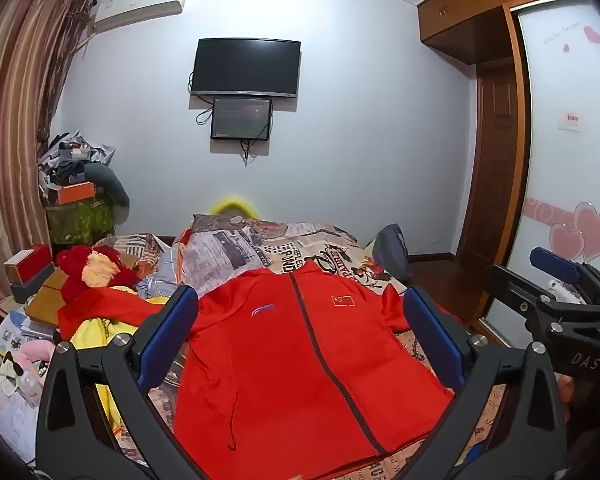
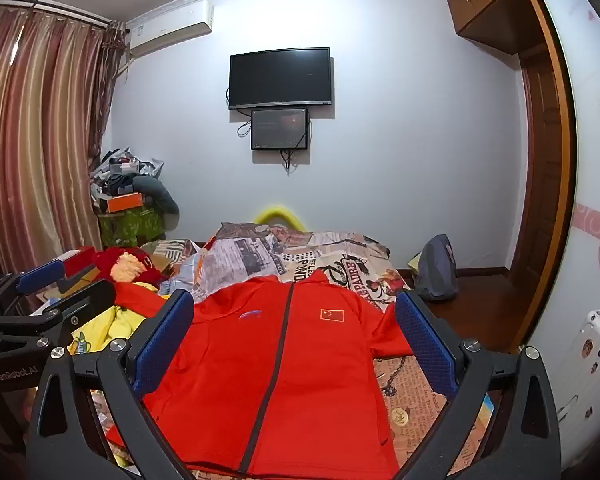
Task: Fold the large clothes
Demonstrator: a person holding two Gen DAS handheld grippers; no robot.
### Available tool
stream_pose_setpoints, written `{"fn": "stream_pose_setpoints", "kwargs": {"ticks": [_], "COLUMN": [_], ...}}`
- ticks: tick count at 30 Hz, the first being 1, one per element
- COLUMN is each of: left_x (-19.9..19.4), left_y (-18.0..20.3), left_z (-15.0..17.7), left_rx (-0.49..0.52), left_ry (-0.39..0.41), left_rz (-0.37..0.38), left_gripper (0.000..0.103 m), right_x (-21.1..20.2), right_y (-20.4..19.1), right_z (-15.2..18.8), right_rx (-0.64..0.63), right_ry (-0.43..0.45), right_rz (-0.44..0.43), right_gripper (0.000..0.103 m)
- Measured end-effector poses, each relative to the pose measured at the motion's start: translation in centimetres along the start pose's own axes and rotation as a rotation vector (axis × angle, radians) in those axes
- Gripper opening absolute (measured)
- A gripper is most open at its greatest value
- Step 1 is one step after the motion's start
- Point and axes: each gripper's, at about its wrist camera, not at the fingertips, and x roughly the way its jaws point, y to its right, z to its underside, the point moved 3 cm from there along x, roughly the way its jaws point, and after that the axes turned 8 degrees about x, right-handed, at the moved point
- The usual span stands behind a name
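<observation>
Red zip jacket point(image 1: 284, 360) lies flat, front up, on the bed point(image 1: 416, 350); left gripper point(image 1: 300, 332) and right gripper point(image 2: 292, 332) wide, empty; probably light, limp, slippery—pinch sleeve cuff or hem corners.

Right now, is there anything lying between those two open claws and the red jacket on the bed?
Nothing visible does. The red jacket lies spread flat, zipped, its top bare. The left hand-held gripper and right hand-held gripper hang open above it. The yellow garment lies off to its side.
</observation>
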Motion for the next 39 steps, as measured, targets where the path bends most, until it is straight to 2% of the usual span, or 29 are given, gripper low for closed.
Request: {"fn": "stream_pose_setpoints", "kwargs": {"ticks": [3,4,7,39], "left_x": [0.01,-0.03,-0.04,0.14], "left_y": [0.04,0.04,0.11,0.89], "left_z": [0.04,0.03,0.06,-0.35], "left_rx": [0.003,0.005,0.005,0.024], "left_ry": [-0.005,-0.001,-0.002,0.004], "left_rz": [-0.01,0.014,0.018,0.002], "left_gripper": [0.103,0.103,0.103,0.103], "right_x": [0.0,0.0,-0.07,0.11], "right_y": [-0.01,-0.01,-0.04,0.07], "right_z": [0.02,0.03,0.0,0.17], "right_rx": [0.0,0.0,-0.001,0.001], "right_ry": [-0.001,-0.001,-0.001,-0.006], "right_rz": [-0.001,-0.001,-0.001,0.0], "right_gripper": [0.1,0.1,0.1,0.1]}}
